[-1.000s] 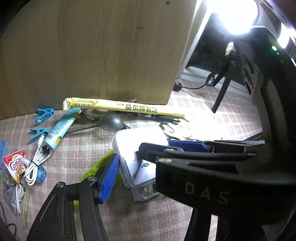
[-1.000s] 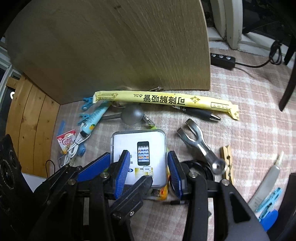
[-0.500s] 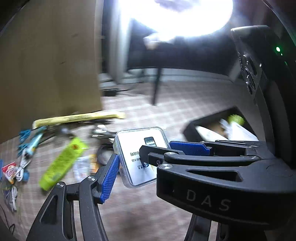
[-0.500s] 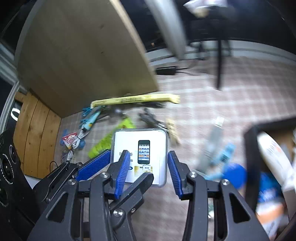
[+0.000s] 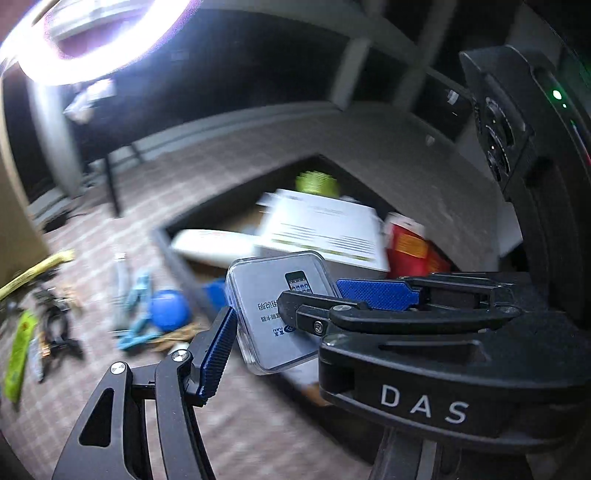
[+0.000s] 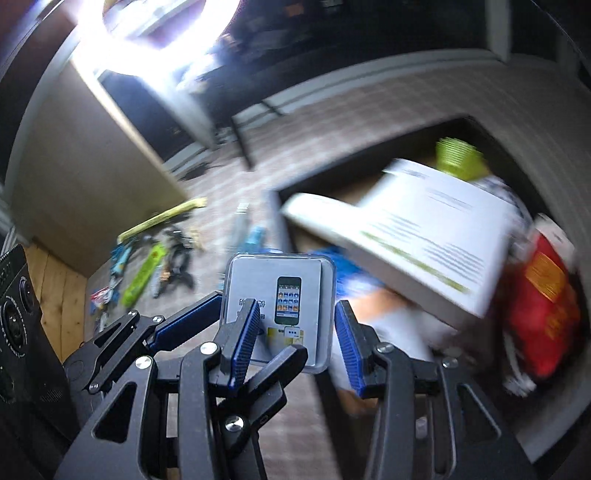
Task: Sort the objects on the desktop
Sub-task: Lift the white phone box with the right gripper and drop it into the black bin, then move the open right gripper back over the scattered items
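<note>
A clear plastic case [image 5: 273, 306] with a phone picture on its card is held in the air by both grippers at once. My left gripper [image 5: 295, 314] is shut on its edges. My right gripper [image 6: 291, 332] is shut on the same case [image 6: 280, 295], its fingers crossing the left one's. The case hangs near the near-left corner of a dark storage bin [image 5: 258, 184], also in the right wrist view [image 6: 369, 155]. The bin holds a white booklet [image 6: 436, 221], a red packet [image 6: 543, 295] and a green item [image 6: 458, 155].
Loose items lie on the checked cloth left of the bin: a blue round object [image 5: 170, 310], light blue clips [image 5: 136, 295], a green packet [image 6: 144, 273], a yellow straw packet [image 6: 166, 218]. A wooden board [image 6: 92, 177] stands behind them. A bright lamp [image 5: 92, 33] glares above.
Both grippers have lifted the case off the cloth and carried it right, from the pile by the wooden board to the bin's edge. The grip has not changed.
</note>
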### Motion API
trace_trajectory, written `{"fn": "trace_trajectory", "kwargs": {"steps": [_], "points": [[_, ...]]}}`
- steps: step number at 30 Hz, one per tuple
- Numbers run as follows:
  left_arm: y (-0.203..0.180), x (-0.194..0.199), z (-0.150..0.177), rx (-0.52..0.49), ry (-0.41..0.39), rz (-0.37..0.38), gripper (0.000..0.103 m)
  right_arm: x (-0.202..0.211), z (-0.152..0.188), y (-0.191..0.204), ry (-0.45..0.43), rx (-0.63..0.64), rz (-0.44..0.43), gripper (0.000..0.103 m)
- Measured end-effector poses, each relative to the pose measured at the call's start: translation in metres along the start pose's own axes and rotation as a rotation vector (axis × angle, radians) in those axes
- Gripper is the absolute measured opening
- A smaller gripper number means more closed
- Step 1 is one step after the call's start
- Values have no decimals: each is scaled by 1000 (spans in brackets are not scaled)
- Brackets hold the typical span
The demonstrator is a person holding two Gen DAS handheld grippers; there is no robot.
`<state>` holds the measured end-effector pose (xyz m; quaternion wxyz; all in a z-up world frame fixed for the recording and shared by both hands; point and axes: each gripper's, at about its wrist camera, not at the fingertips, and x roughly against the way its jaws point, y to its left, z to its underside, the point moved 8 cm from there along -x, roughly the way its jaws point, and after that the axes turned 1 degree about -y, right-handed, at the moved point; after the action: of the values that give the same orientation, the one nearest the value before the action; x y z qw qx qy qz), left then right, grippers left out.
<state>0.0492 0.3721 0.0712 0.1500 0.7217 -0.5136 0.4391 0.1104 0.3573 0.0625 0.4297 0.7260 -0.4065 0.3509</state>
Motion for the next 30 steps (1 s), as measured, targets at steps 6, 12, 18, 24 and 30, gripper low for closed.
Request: {"fn": "trace_trajectory", "kwargs": {"steps": [6, 12, 18, 24, 30], "points": [[-54, -11, 2, -105, 39, 75, 59, 27, 15, -53, -13, -51, 53, 42], [-75, -16, 6, -141, 58, 97, 59, 40, 24, -76, -17, -84, 67, 42], [-67, -18, 9, -137, 66, 59, 62, 54, 15, -84, -85, -43, 188, 42], [-31, -6, 5, -85, 42, 27, 62, 51, 7, -62, -96, -5, 150, 43], [6, 0, 6, -31, 35, -17, 62, 33, 9, -27, -67, 61, 118, 43]]}}
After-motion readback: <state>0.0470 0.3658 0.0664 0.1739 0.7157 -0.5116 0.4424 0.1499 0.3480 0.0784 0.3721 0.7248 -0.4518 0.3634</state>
